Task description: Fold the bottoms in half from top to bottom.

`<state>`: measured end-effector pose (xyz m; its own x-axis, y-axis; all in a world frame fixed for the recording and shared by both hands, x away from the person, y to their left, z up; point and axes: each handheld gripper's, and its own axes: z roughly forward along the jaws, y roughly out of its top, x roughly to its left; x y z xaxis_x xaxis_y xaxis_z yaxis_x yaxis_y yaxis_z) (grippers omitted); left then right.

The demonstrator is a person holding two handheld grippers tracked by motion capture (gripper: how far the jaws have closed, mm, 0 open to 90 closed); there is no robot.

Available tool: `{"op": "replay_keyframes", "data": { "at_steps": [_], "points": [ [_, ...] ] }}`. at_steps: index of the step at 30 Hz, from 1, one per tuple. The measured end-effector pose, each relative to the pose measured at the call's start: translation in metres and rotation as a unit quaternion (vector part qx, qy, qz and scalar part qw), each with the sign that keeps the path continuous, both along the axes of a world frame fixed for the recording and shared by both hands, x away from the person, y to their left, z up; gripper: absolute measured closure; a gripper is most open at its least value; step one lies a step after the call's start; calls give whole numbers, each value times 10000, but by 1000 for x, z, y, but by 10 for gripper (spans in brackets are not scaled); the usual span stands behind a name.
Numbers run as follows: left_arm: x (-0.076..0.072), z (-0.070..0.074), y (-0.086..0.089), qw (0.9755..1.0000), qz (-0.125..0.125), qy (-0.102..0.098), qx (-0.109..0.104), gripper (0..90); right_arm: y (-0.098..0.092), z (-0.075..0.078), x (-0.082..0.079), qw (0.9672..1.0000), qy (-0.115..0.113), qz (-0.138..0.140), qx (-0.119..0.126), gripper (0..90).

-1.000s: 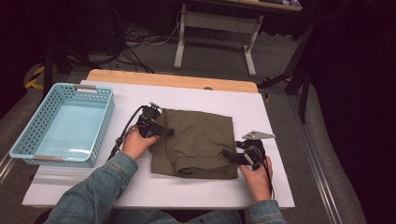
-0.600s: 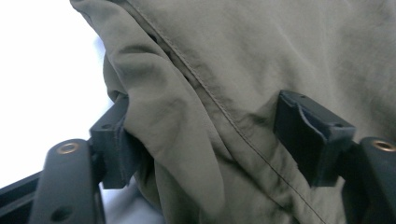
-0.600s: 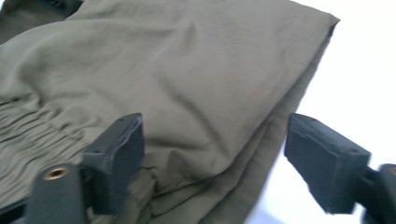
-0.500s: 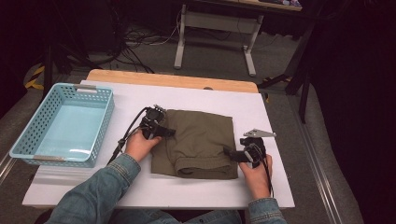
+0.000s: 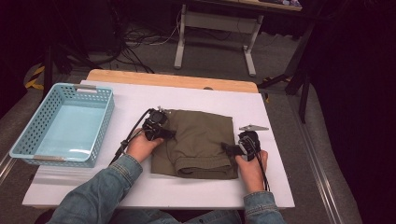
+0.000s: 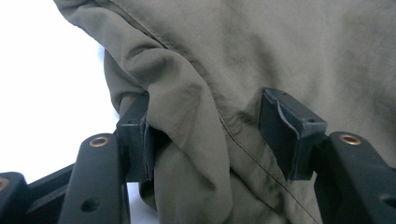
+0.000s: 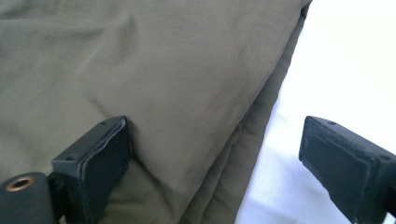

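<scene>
A folded olive-green cloth (image 5: 198, 140) lies flat on the white table (image 5: 140, 186). My left gripper (image 5: 169, 134) is at the cloth's left edge. In the left gripper view its jaws (image 6: 210, 121) have just been closing, and a gathered ridge of the cloth (image 6: 280, 46) sits pinched between the pads. My right gripper (image 5: 229, 148) is at the cloth's right edge. Its jaws (image 7: 217, 140) have just been opening and stand wide. One pad rests on the cloth (image 7: 140, 60), the other hangs over bare table, and the folded edge runs between them.
A light blue perforated basket (image 5: 28, 128) stands at the table's left side with nothing in it. A wooden strip (image 5: 173, 80) runs along the table's far edge. Beyond it are a desk frame and cables on the floor.
The right gripper has slid a little farther up along the cloth's right edge. The left hand has stayed where it was.
</scene>
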<state>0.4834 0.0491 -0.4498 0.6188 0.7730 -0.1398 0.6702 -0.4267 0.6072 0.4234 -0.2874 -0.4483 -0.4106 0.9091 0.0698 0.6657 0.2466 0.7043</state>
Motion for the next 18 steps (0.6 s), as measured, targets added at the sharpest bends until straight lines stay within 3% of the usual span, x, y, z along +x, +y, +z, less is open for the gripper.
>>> {"op": "replay_keyframes", "data": {
  "at_steps": [5,10,13,18],
  "points": [
    [-1,0,-1,10000,71,-24,21,428,3,-5,3,9999,119,-52,-62,151],
    [-2,0,-4,9999,93,-86,66,438,12,-5,3,9986,119,-147,-496,192],
    [-3,-1,-4,9999,71,-99,12,440,14,-4,4,9983,175,-218,-510,215],
    [-2,-2,-7,9997,18,-15,-257,485,16,-2,3,9980,239,-262,-514,286]
  ]
}}
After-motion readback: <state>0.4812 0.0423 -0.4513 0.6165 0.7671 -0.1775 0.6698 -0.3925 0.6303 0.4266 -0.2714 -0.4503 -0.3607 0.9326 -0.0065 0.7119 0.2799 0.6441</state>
